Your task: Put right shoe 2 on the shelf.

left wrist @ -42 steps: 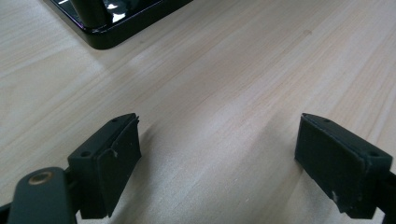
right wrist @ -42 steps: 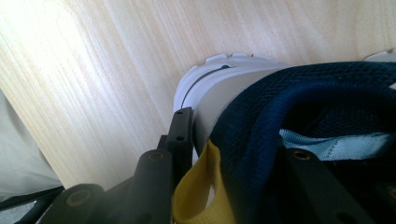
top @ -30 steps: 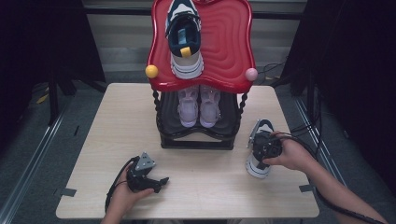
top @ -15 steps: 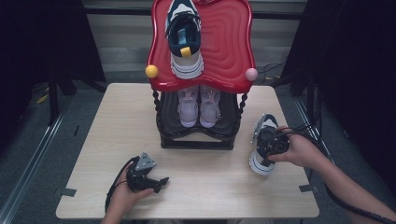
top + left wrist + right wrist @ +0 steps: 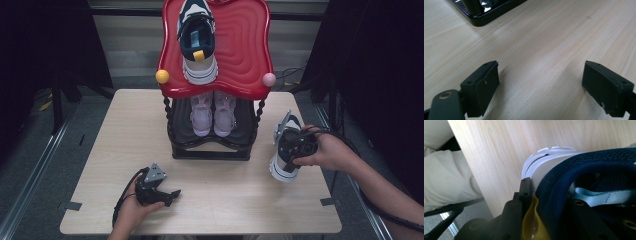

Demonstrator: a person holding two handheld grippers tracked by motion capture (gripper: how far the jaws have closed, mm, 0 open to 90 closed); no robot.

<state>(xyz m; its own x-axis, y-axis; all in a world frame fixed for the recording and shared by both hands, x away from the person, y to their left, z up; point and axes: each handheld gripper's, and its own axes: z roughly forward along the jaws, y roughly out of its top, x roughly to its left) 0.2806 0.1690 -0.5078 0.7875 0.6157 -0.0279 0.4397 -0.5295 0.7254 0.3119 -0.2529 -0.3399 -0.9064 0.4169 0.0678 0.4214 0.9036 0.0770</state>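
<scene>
Our right gripper (image 5: 291, 146) is clamped on the navy sneaker's (image 5: 285, 167) padded heel collar; light, soft, best held there. Left gripper (image 5: 167, 194) rests with jaws apart.

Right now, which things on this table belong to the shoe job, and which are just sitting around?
In the job:
- navy-and-white shoe, heel clamped by right gripper
- matching shoe on the red rack top

Not in use:
- pink pair on the lower shelf
- left gripper, open, resting on the table
</scene>
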